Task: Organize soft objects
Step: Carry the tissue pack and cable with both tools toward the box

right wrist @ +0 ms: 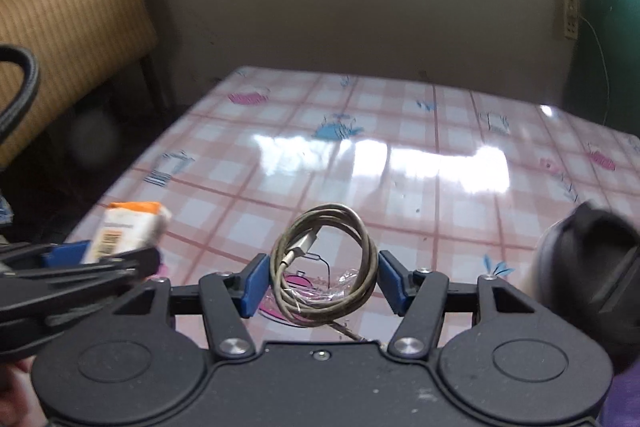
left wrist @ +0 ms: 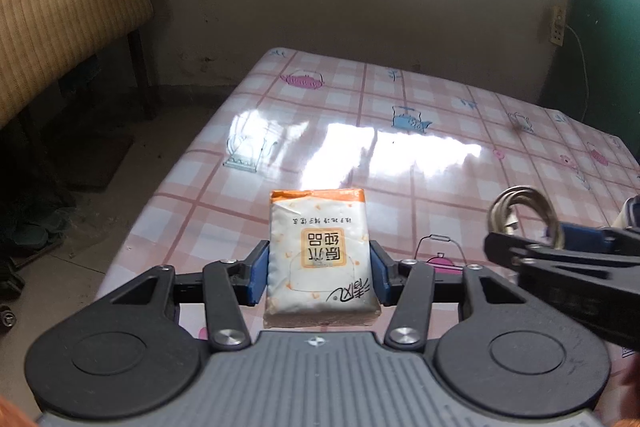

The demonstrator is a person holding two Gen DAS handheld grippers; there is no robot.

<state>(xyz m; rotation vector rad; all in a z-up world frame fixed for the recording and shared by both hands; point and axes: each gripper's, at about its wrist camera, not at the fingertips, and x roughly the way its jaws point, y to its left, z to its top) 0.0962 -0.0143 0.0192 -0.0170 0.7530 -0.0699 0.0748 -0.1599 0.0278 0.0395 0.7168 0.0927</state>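
Note:
My left gripper (left wrist: pixel 320 273) is shut on a white and orange tissue pack (left wrist: pixel 320 251) and holds it above the near edge of the table (left wrist: pixel 360 115). The pack also shows at the left of the right wrist view (right wrist: pixel 128 227). My right gripper (right wrist: pixel 322 281) is shut on a coiled grey USB cable (right wrist: pixel 324 267) held above the table (right wrist: pixel 360 155). The coil also shows at the right of the left wrist view (left wrist: pixel 520 215), in the right gripper's blue pads. The two grippers are side by side.
The table has a glossy pink plaid cloth with teapot prints. A woven tan headboard (left wrist: pixel 60 19) stands to the left over the floor. A dark rounded object (right wrist: pixel 592 267) sits at the right, blurred. A wall socket (left wrist: pixel 557 27) and a green wall are far right.

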